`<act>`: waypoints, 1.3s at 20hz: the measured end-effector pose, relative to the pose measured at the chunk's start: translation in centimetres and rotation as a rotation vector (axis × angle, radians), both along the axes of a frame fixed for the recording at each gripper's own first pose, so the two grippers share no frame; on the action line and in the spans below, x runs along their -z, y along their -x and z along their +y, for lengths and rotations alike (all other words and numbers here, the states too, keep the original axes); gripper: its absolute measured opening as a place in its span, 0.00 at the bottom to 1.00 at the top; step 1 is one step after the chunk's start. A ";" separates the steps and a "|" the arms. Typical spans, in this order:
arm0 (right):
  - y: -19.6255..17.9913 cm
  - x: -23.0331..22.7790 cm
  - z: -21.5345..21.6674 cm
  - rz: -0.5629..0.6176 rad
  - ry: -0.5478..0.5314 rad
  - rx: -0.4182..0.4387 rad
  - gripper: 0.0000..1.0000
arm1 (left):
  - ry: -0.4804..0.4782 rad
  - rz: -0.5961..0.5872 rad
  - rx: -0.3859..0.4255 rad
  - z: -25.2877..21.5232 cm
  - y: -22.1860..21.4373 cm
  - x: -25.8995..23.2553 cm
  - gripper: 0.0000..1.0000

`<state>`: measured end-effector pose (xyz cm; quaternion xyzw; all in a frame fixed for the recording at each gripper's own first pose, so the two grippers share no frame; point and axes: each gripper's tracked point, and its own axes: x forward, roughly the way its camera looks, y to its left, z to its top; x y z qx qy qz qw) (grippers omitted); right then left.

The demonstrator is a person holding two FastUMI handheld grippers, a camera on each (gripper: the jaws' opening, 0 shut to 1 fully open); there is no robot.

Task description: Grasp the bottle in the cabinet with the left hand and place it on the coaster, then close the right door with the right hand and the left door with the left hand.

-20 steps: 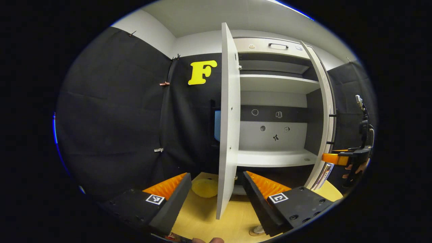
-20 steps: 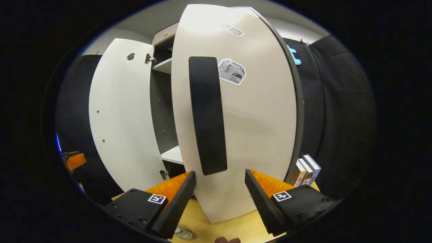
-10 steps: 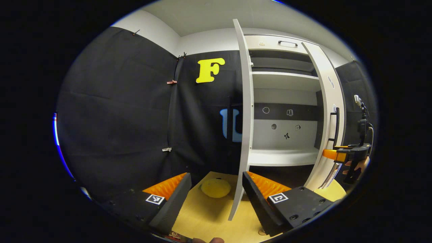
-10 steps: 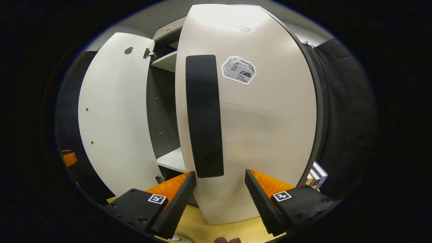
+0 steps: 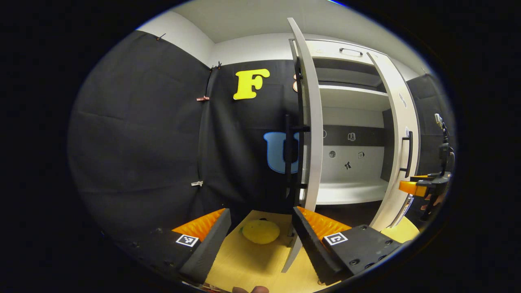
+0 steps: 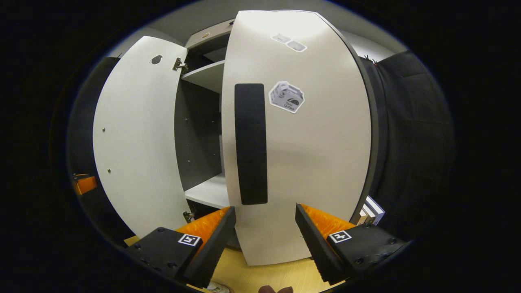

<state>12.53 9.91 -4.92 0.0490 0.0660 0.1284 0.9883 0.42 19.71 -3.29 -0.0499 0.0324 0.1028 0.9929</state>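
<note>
right gripper [image 6: 265, 217] jaws spread wide, gripping nothing, facing the outer face of the right door [image 6: 321, 162] just below its dark handle [image 6: 251, 142], placed to push the door shut; left gripper [image 5: 260, 221] jaws likewise wide and empty, straddling the lower edge of the left door [image 5: 311, 122], seen edge-on, ready for its own push; cabinet shelf [image 5: 350, 191] bare; the bottle cannot be made out; yellow coaster [image 5: 260, 231] lies on the wooden tabletop [image 5: 248, 260] at the cabinet's foot
</note>
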 end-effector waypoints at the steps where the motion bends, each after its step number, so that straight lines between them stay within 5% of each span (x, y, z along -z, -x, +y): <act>1: 0.8 -0.4 -0.4 -0.004 -0.005 0.010 0.98 | 0.000 0.006 0.008 0.1 -0.6 0.2 0.96; 15: 9.2 -3.1 -7.0 -0.039 -0.016 0.136 0.98 | 0.018 0.008 0.084 -0.8 -3.8 0.6 0.93; 26: 11.9 -3.6 -11.3 -0.061 -0.015 0.166 0.98 | 0.043 0.007 0.168 -8.1 -4.3 -0.2 0.93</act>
